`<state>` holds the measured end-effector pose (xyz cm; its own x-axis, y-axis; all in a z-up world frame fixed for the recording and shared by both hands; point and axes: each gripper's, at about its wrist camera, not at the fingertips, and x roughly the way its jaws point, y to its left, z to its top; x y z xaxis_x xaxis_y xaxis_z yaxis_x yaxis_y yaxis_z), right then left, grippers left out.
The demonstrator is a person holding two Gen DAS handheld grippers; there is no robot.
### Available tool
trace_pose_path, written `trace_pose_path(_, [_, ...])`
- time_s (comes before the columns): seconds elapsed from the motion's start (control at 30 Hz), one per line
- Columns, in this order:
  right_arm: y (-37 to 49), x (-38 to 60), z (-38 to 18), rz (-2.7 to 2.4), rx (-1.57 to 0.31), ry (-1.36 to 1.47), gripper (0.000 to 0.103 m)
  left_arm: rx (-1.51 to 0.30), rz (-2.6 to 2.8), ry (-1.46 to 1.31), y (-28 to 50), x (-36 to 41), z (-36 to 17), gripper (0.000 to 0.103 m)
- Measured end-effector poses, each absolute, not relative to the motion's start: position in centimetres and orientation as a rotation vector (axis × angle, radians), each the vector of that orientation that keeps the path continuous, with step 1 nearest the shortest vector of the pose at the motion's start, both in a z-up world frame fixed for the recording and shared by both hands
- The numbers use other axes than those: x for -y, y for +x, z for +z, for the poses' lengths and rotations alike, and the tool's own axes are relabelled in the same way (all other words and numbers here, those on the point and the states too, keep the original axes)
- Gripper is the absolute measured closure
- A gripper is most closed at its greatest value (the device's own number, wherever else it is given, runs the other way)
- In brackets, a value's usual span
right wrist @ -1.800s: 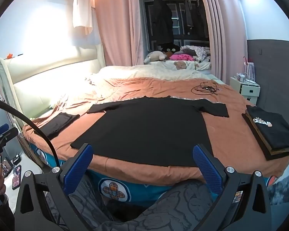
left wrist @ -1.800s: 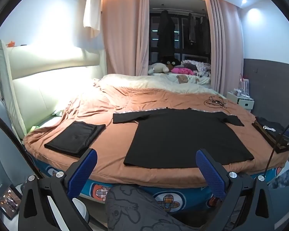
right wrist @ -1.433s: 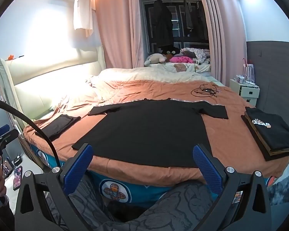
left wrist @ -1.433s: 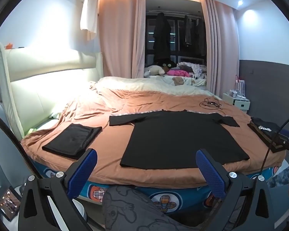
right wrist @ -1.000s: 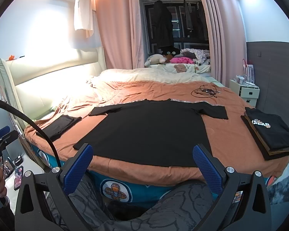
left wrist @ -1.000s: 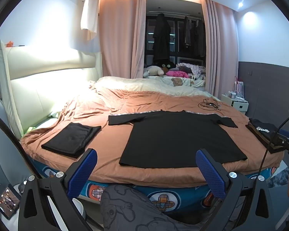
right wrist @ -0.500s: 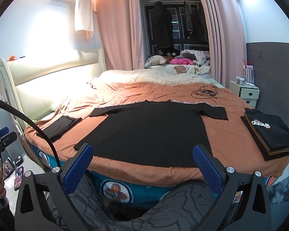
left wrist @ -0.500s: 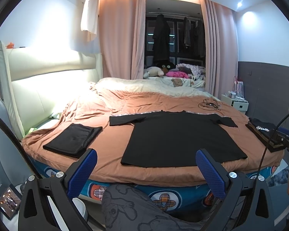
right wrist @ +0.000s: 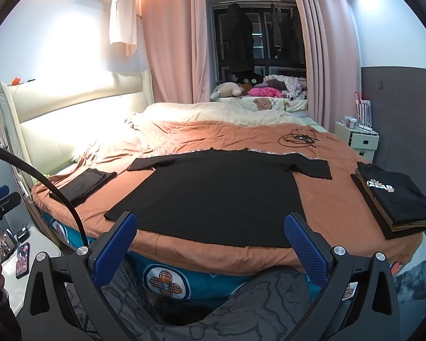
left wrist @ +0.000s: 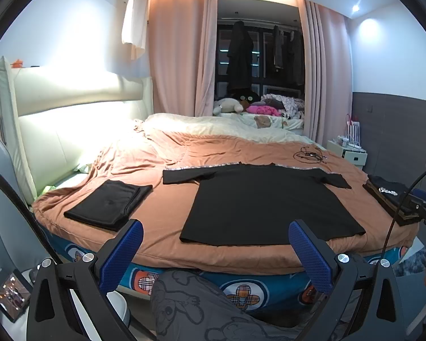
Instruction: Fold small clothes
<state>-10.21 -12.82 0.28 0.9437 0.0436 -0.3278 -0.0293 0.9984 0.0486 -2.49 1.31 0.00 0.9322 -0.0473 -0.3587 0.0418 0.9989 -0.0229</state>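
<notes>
A black T-shirt (left wrist: 267, 199) (right wrist: 218, 190) lies spread flat on the orange bed cover (left wrist: 167, 221) (right wrist: 332, 207), hem toward me, both sleeves out. My left gripper (left wrist: 214, 251) is open and empty, held back from the bed's near edge, below the shirt's hem. My right gripper (right wrist: 210, 241) is also open and empty, just short of the hem. A folded black garment (left wrist: 108, 204) (right wrist: 85, 184) rests on the bed's left side. A stack of folded shirts (right wrist: 394, 199) (left wrist: 389, 196) sits at the right edge.
A person's patterned grey trouser leg (left wrist: 201, 309) (right wrist: 258, 309) is below the grippers. A tangle of cable (right wrist: 298, 139) lies on the far cover. A white nightstand (right wrist: 360, 139) stands right; phones (right wrist: 22, 258) lie on a low surface left. Headboard (left wrist: 71, 119) at left.
Both grippers have backed off slightly and tilted up, so the bed sits a little lower and farther in view. The shirt and the stacks have not moved.
</notes>
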Motion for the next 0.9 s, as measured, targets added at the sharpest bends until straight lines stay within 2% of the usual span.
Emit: trace_pose_path(0.9, [-9.96, 12.76, 0.05, 0.039, -0.342, 0.031, 0.000, -0.370, -0.037, -0.032, -2.50, -1.76, -0.25, 0.000])
